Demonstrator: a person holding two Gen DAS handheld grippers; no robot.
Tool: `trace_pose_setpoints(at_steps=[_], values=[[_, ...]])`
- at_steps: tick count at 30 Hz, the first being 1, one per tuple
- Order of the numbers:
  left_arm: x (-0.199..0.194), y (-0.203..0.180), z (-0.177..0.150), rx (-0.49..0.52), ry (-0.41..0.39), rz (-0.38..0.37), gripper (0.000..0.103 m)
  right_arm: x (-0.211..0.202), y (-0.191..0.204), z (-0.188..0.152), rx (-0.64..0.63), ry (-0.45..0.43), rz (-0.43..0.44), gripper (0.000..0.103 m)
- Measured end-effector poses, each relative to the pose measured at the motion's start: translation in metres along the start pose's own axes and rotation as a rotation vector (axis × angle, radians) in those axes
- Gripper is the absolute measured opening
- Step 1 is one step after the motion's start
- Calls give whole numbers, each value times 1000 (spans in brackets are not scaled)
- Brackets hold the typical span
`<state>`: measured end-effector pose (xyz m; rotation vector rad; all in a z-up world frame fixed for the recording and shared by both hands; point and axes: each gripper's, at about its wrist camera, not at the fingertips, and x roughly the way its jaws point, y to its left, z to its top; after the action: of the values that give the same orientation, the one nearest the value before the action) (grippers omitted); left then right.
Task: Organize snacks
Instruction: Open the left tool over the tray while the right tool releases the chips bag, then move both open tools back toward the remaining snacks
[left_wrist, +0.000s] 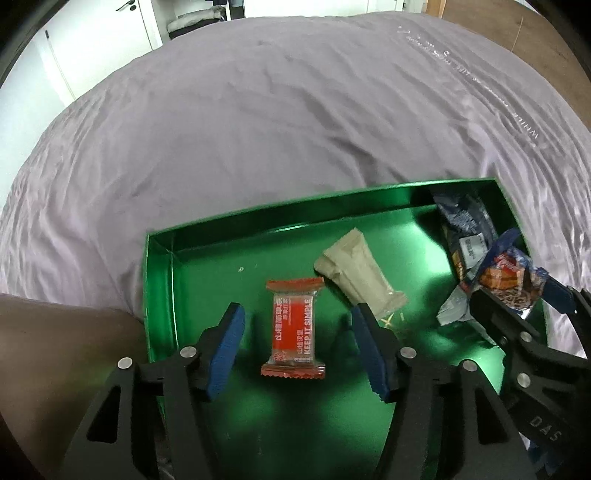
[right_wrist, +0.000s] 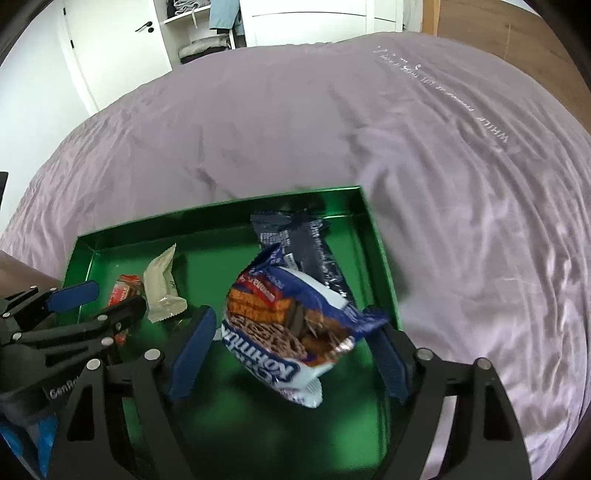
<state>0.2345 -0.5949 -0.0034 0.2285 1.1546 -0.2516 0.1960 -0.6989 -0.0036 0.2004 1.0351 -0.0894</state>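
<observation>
A shallow, glossy green metal tray (left_wrist: 162, 258) lay on a bed covered in a wrinkled lilac sheet (left_wrist: 258, 122), serving as the collecting place for the snacks. In the left wrist view, the left gripper (left_wrist: 295, 343) hung over a small red-wrapped snack bar (left_wrist: 294, 328) lying flat at the tray's centre; its jaws stood apart, clear of the wrapper on both sides. A beige wrapped bar (left_wrist: 356, 275) lay just beside it, to the upper right. In the right wrist view, the right gripper (right_wrist: 295, 350) had its jaws wide, the blue-and-white pretzel snack bag (right_wrist: 291, 325) between them but apparently unpressed, probably released beside a dark blue packet (right_wrist: 306, 243).
</observation>
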Motion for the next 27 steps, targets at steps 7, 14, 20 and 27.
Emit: trace_pose_setpoints(at_steps=[7, 14, 20, 27], values=[[-21, -9, 4, 12, -21, -27, 57, -35, -12, -6, 41, -31, 3, 76], [-53, -14, -1, 34, -65, -68, 57, -82, -29, -37, 100, -53, -51, 76], [-93, -28, -27, 104, -97, -114, 57, -131, -26, -55, 100, -83, -117, 76], [-145, -26, -61, 168, -111, -170, 57, -191, -13, -83, 154, -107, -149, 76]])
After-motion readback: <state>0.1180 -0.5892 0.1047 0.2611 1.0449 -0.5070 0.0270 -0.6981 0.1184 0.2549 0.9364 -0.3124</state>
